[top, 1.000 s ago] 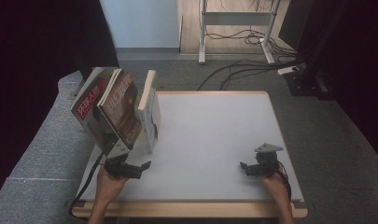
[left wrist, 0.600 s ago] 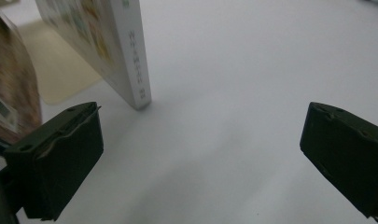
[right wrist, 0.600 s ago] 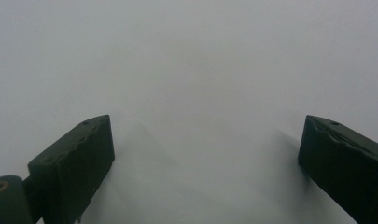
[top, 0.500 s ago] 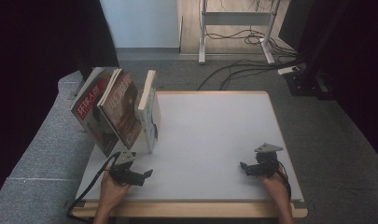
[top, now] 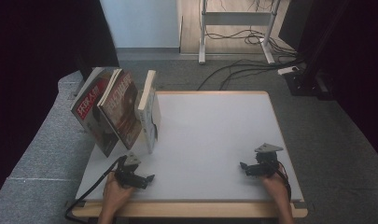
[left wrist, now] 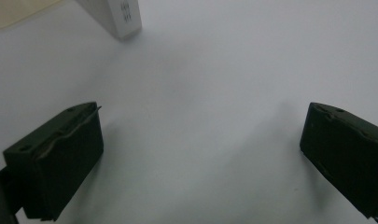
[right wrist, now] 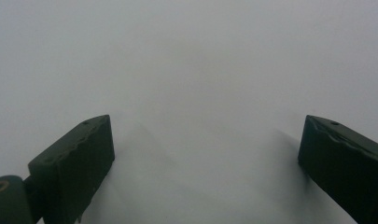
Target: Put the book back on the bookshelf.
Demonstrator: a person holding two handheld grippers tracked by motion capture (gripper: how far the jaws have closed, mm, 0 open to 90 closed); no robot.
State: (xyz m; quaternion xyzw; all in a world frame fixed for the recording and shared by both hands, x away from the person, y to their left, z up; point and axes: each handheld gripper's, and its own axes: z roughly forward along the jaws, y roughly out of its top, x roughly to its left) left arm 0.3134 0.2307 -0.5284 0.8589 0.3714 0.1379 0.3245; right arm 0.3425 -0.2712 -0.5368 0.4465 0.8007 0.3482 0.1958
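Left hand-held gripper (top: 147,179) sits at the near-left of the surface (top: 210,135), jaws spread wide, nothing between them. Right hand-held gripper (top: 245,167) rests at the near-right, jaws also wide and empty.

The thing to go for: the row of books at the far-left edge of the surface. Two magazine-like books (top: 107,112) lean left. The cream-covered book (top: 148,112) stands nearly upright on its bottom edge, just right of them, with a gap at the top.

Key relation: the cream book lies straight ahead of the left gripper, near it and slightly right of the hand. Its long axis runs near-to-far across the surface, its spine or edge facing the person. In the left gripper view its near bottom corner (left wrist: 121,18) shows at top left, beyond the jaws, not touching.

The left hand is much nearer; the right is well apart across the surface. My read: the next move is the left's, forward, jaws straddling the book's thickness.
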